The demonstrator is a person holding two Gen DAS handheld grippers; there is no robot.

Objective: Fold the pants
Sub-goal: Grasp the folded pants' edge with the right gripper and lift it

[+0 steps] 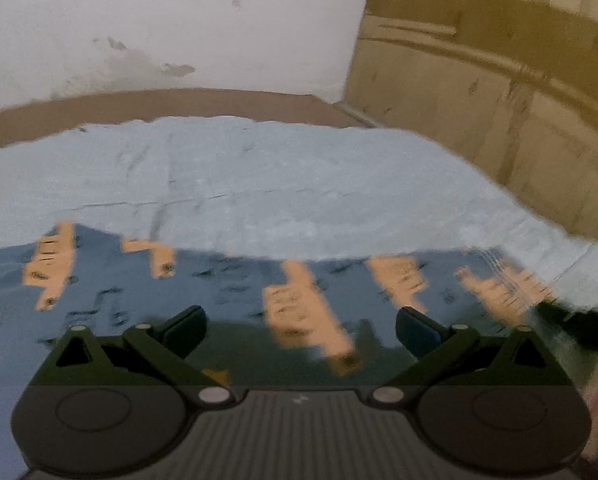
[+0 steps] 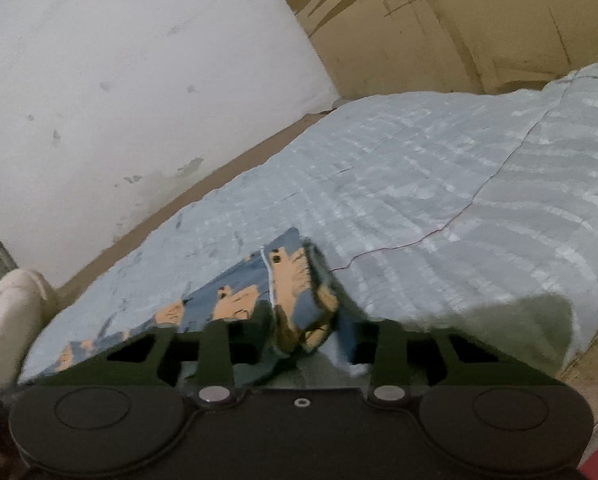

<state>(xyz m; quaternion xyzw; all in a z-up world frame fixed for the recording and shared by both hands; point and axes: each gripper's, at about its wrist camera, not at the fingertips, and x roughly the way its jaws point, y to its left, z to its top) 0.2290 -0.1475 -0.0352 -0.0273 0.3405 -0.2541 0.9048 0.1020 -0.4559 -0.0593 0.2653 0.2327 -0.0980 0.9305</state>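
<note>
The pants (image 1: 219, 284) are dark blue with orange animal prints and lie spread on a light blue bedspread (image 1: 259, 176). My left gripper (image 1: 301, 330) is open, its fingers wide apart just above the near part of the pants, holding nothing. In the right wrist view the pants (image 2: 227, 300) run off to the left, and one end is bunched and lifted. My right gripper (image 2: 305, 330) is shut on that bunched end of the pants, at the bed's near right corner.
The bedspread (image 2: 439, 184) covers a bed set against a white wall (image 1: 171, 24) and a wooden wardrobe (image 1: 499, 60). A brown bed frame edge (image 1: 179, 100) runs along the wall. A white pillow-like object (image 2: 7, 320) sits at the left. Floor (image 2: 591, 360) shows at the right.
</note>
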